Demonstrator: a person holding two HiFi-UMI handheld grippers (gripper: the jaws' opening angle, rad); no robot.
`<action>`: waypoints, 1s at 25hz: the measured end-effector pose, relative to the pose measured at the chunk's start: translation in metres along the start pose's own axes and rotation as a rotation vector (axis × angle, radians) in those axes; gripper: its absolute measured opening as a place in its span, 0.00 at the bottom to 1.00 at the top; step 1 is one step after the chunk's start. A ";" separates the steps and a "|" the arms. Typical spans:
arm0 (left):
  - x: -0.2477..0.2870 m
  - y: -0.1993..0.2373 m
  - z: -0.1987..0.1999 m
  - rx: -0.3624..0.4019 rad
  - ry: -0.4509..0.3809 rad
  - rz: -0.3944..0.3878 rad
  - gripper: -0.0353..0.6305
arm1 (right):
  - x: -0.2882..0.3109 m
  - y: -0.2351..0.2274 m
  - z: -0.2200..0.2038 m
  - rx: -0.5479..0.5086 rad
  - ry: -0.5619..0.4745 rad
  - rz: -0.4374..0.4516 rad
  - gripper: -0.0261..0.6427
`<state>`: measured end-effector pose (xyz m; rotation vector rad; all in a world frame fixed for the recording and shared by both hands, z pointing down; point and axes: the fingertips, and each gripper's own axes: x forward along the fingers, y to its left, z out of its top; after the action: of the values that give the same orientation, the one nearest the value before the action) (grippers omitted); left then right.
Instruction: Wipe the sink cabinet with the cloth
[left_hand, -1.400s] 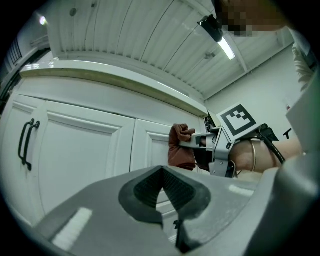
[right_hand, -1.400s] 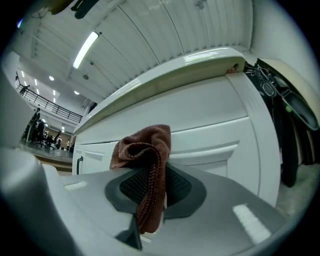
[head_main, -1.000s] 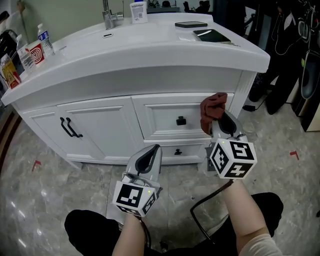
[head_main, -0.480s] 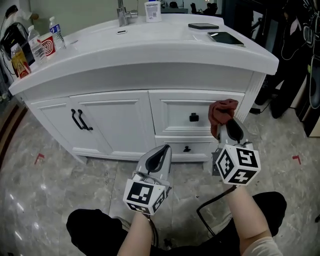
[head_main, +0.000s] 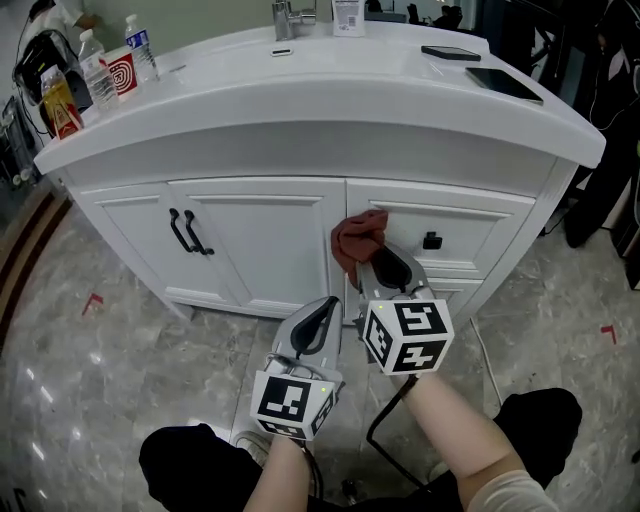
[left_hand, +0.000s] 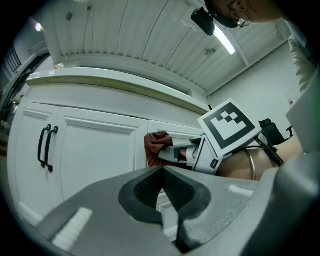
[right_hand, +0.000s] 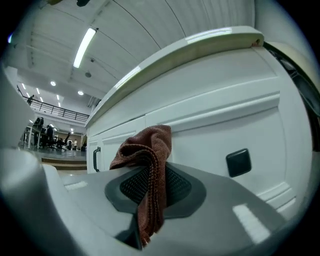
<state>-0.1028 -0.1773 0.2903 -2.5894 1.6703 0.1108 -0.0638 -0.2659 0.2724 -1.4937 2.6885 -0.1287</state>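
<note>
left gripper (left_hand: 162, 175): nearest and lowest. Pads pressed together with nothing between them. Tip aims up at the cabinet front and stays clear of it.
right gripper (right_hand: 150, 186): just right of the left fingers and a bit further forward. It is clamped on the cloth.
cloth (right_hand: 147, 145): reddish-brown, pinched between the right fingers. It bunches up past the tips, and a tail hangs back down through the pads. The bunched end sits at the cabinet front (it looks like contact, but I can't confirm it).
sink cabinet (head_main: 262, 232): white, straight beyond both sets of fingers. The cloth is at the strip between the door panel and the upper drawer.
drawer knob (head_main: 432, 241): black and square, near the right fingers, on their right.
door handles (head_main: 186, 232): a black pair, well left of the left fingers.
countertop (head_main: 330, 95): white, overhanging above and beyond the fingertips.
phones (head_main: 455, 53): two dark slabs lying flat, far right of the right fingers.
faucet (head_main: 285, 15): far edge of the counter, beyond the cloth.
bottles (head_main: 140, 50): clustered at the far left end of the counter, well away from both grippers.
</note>
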 end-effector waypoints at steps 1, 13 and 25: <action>-0.001 0.005 -0.002 -0.007 0.004 0.009 0.05 | 0.005 0.002 -0.005 0.009 0.010 0.001 0.18; 0.016 -0.006 -0.013 -0.010 0.008 -0.017 0.05 | -0.021 -0.070 -0.027 0.134 0.062 -0.170 0.18; 0.040 -0.060 -0.019 0.008 0.029 -0.123 0.05 | -0.069 -0.121 -0.003 0.116 0.024 -0.228 0.18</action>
<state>-0.0312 -0.1908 0.3060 -2.6925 1.5116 0.0613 0.0741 -0.2705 0.2891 -1.7660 2.4707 -0.3102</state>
